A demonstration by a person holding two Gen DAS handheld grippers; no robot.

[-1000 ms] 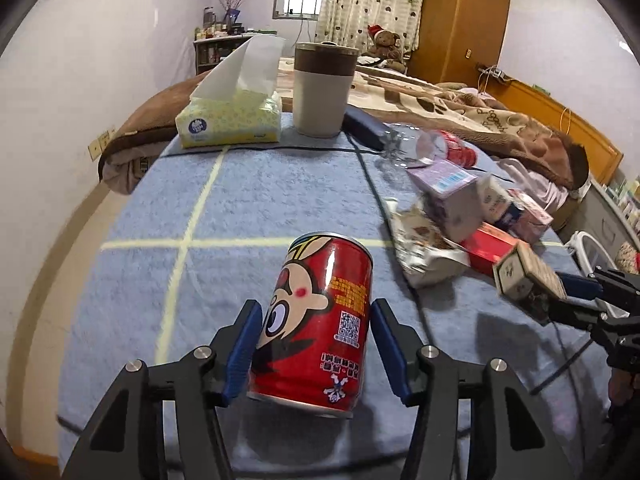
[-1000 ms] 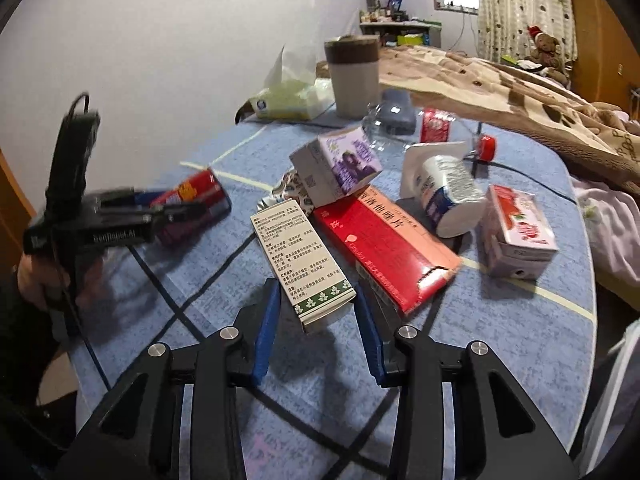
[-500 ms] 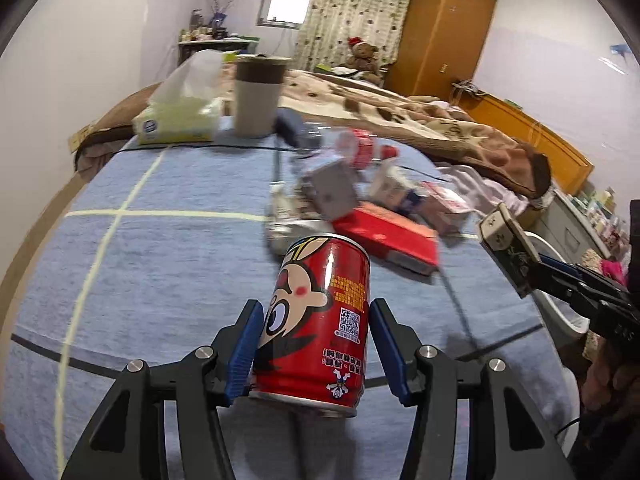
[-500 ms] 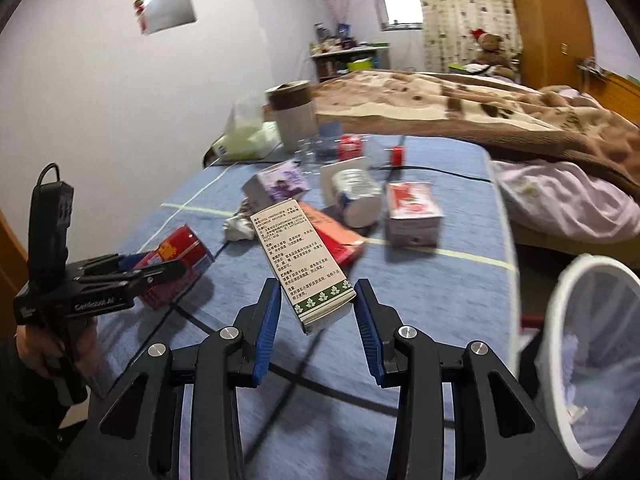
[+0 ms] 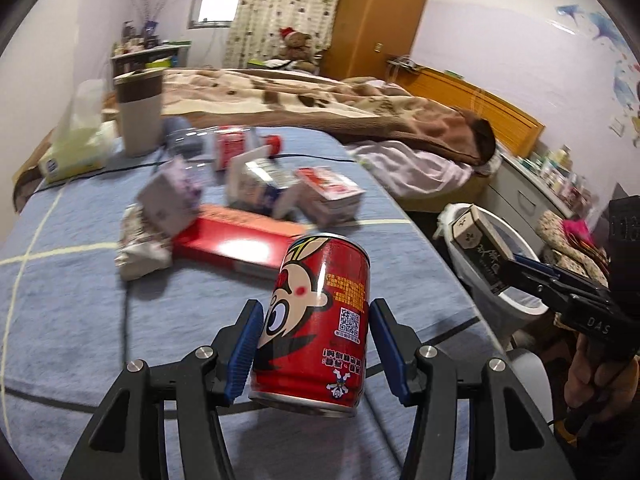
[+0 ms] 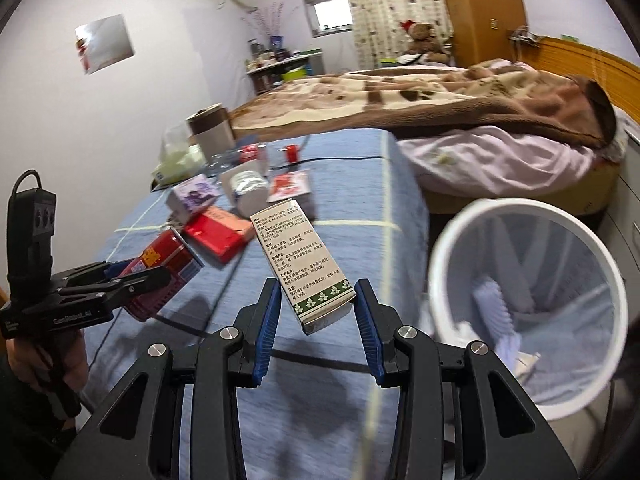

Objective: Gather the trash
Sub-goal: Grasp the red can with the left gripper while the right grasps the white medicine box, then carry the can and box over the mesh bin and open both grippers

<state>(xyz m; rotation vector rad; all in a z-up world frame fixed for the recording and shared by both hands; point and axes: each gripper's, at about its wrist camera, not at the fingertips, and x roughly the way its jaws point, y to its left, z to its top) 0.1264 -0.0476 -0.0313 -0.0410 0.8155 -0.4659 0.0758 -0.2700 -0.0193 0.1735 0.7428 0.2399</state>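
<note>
My left gripper (image 5: pixel 316 344) is shut on a red cartoon can (image 5: pixel 320 320), held upright above the blue tablecloth (image 5: pixel 72 320). My right gripper (image 6: pixel 316 320) is shut on a tall white medicine box (image 6: pixel 300 264) with green leaf print, lifted near the table's right edge. A white mesh bin (image 6: pixel 528 300) stands on the floor just right of that box. In the left wrist view the same bin (image 5: pixel 500 280) sits behind the right gripper and its box (image 5: pixel 480 252). In the right wrist view the can (image 6: pixel 164 268) shows at the left.
Trash lies on the table: a red flat box (image 5: pixel 236 244), a purple carton (image 5: pixel 172 196), a white tub (image 6: pixel 248 192), a red-and-white carton (image 5: pixel 332 196), a crumpled wrapper (image 5: pixel 140 244). A tissue box (image 5: pixel 76 148) and tall cup (image 5: pixel 140 112) stand behind. A bed (image 5: pixel 340 108) lies beyond.
Both grippers have swung right with the can and the box still held. The bin has come into the right wrist view and grown close; the trash pile has slid left.
</note>
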